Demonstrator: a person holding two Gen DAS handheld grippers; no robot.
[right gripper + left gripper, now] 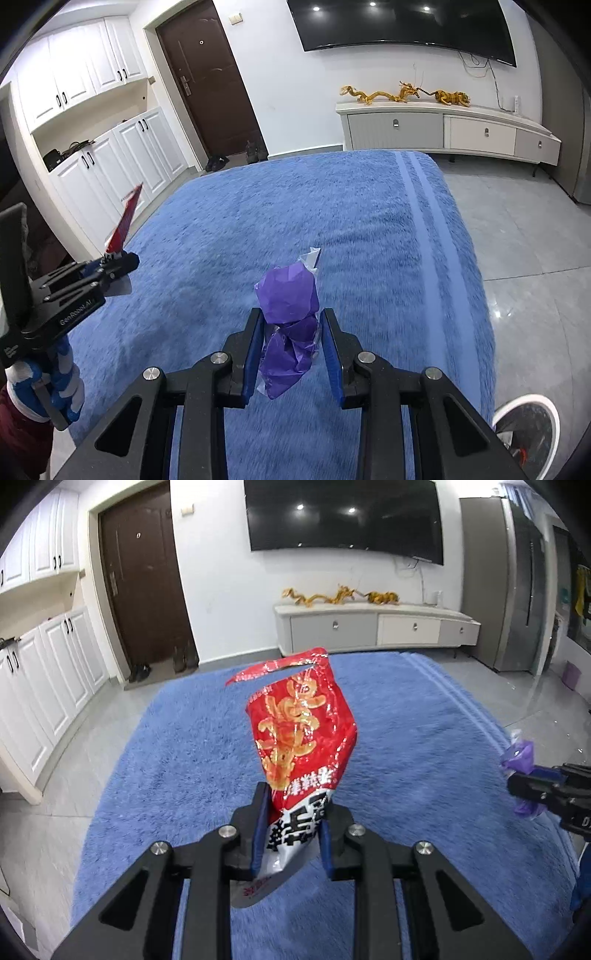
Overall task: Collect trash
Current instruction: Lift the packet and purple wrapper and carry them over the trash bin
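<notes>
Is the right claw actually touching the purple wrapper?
Touching. Right wrist view: the right claw has both blue pads pressed against the crumpled purple wrapper, held above the blue rug.

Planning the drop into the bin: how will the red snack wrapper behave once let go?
Probably light and floppy: the red snack wrapper looks empty, creased and torn at its top. Its glossy foil may slip from the left gripper, then flutter rather than fall straight.

Wrapper (301, 734) red w/ gold glyphs, white-black base; bag (288, 325) purple; rug (332, 221) blue, striped edge.

A blue rug (332, 221) fronts a brown door (144, 587), wall television (343, 513) and white cabinet (443, 129).
</notes>
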